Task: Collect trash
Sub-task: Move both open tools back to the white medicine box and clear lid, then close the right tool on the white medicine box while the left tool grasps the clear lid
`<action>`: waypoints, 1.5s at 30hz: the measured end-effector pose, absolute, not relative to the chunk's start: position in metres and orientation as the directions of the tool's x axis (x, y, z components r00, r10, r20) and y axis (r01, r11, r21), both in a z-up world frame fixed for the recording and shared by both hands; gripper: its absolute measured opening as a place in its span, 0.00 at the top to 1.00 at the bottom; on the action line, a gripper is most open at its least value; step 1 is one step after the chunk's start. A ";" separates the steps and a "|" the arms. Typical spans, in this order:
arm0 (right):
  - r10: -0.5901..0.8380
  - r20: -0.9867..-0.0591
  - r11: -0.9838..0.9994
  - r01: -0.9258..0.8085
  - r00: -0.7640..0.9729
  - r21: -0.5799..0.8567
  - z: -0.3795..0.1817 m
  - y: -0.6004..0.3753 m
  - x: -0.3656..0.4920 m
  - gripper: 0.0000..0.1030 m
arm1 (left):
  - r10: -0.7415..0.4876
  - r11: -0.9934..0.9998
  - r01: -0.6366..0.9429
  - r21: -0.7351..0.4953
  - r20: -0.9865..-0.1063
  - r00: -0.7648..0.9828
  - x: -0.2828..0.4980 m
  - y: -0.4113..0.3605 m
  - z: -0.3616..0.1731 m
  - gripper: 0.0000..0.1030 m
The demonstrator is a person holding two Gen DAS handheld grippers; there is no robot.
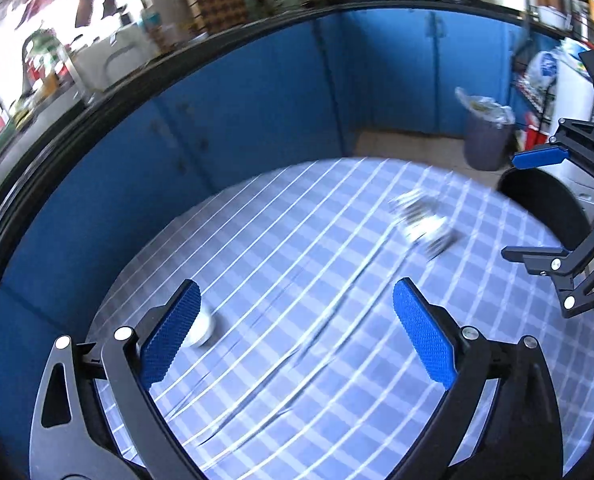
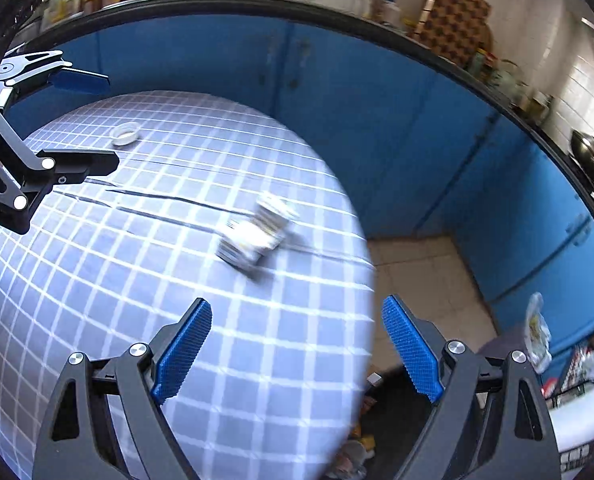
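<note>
Round table [image 1: 337, 360] under a creased blue-and-white checked cloth; both left tongs [image 1: 297, 336] and right tongs [image 2: 297, 344], ribbed blue pads, gape empty. Crumpled white wrapper [image 2: 257, 228] mid-table, small white cup [image 2: 125, 135] near the far edge; only the left view shows the lined grey bin [image 1: 487, 136].

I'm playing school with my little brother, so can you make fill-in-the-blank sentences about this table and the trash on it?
1. The tablecloth has a ____ pattern.
2. The cupboard doors behind the table are ____.
3. The crumpled carton lies on the ____.
4. Both the left gripper and the right gripper hold ____.

Missing words: checked; blue; table; nothing
</note>
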State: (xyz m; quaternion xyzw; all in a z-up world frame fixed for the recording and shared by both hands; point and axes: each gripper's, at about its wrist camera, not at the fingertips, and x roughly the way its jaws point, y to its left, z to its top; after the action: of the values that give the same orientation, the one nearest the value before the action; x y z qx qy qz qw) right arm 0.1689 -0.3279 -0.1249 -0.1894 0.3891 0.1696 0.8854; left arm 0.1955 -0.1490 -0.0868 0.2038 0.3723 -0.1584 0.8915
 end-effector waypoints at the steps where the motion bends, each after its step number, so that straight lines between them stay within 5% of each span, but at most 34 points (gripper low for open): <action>1: 0.158 -0.758 0.865 -0.458 0.633 -0.202 -0.127 -0.319 0.172 0.17 | -0.121 0.873 0.424 0.241 -0.735 0.667 0.197 -0.139 -0.090 0.07; 24: 0.179 -0.805 0.874 -0.467 0.566 -0.135 -0.150 -0.269 0.239 0.18 | -0.065 0.941 0.305 0.144 -0.809 0.584 0.275 -0.046 -0.145 0.08; 26: 0.186 -0.793 0.867 -0.477 0.581 -0.146 -0.150 -0.265 0.238 0.25 | -0.090 0.941 0.317 0.122 -0.809 0.581 0.275 -0.042 -0.145 0.12; 31: 0.214 -0.796 0.846 -0.515 0.566 -0.139 -0.148 -0.256 0.235 0.73 | -0.156 0.924 0.372 0.083 -0.807 0.569 0.272 -0.041 -0.143 0.42; 33: 0.203 -0.792 0.841 -0.518 0.576 -0.160 -0.148 -0.253 0.232 0.73 | -0.173 0.917 0.393 0.075 -0.812 0.557 0.272 -0.044 -0.142 0.59; 45: 0.176 -0.778 0.814 -0.534 0.603 -0.230 -0.139 -0.261 0.201 0.73 | -0.153 0.897 0.421 0.131 -0.803 0.576 0.235 -0.055 -0.129 0.60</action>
State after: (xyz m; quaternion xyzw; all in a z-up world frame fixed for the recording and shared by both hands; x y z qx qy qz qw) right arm 0.2010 -0.2612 -0.1388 -0.2261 0.3954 0.2048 0.8664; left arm 0.2351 -0.0549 -0.1289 0.1560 0.4298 -0.1644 0.8740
